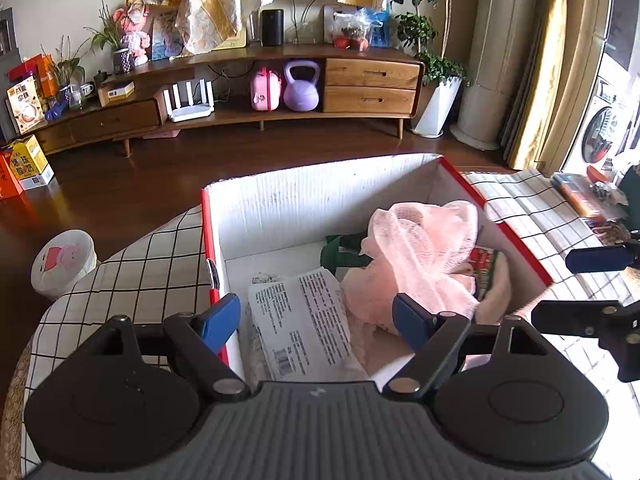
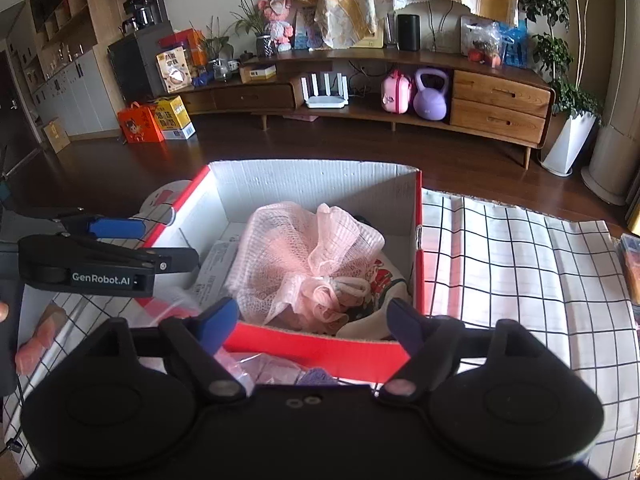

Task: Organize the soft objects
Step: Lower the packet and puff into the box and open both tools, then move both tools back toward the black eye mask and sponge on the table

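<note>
An open red-and-white cardboard box point(image 1: 320, 200) point(image 2: 418, 264) stands on the checked tablecloth. Inside lie a pink mesh bath sponge point(image 1: 424, 248) point(image 2: 304, 256), a white printed packet point(image 1: 300, 320), a dark green item point(image 1: 340, 250) and a printed cloth point(image 2: 380, 280). My left gripper point(image 1: 316, 320) is open and empty over the box's near left edge. It also shows in the right wrist view point(image 2: 120, 240). My right gripper point(image 2: 312, 320) is open and empty at the box's near wall. It also shows in the left wrist view point(image 1: 588, 284).
The checked tablecloth point(image 2: 520, 264) stretches to the right of the box. A clear plastic bag point(image 2: 260, 364) and a pink soft thing point(image 2: 36, 344) lie by the box's near side. A round white tub point(image 1: 64, 264) stands on the floor at left. A wooden TV cabinet point(image 1: 280, 92) stands behind.
</note>
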Motion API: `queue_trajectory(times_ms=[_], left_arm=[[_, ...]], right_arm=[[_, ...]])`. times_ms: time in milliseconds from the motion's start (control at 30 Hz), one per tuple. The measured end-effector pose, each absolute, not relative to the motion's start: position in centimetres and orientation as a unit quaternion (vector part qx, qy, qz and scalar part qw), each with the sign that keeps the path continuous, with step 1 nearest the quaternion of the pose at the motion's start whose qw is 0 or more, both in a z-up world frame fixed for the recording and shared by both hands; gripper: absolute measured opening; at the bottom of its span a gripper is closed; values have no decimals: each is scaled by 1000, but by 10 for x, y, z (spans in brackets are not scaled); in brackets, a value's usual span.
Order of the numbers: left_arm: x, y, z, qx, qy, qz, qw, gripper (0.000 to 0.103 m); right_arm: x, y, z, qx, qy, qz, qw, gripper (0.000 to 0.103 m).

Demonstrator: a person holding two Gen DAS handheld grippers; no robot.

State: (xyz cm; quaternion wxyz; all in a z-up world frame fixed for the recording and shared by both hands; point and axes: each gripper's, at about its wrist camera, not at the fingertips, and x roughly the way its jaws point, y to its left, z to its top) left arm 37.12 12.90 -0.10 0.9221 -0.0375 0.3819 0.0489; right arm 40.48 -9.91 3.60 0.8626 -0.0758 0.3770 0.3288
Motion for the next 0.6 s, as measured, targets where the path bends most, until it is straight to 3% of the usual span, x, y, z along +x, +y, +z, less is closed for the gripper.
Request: queue_trajectory(times_ms=[267,433,600], left_arm=[[338,126,20,-51,371,41,926,90],[315,125,29,-66,362,31,929,101],[290,122,32,-65,357,23,931,102]], right_arm=[[371,-118,51,-73,359,331,870,94],[350,-133,54,-70,352,331,873,96],[333,-147,55,-67,352,330,874,96]])
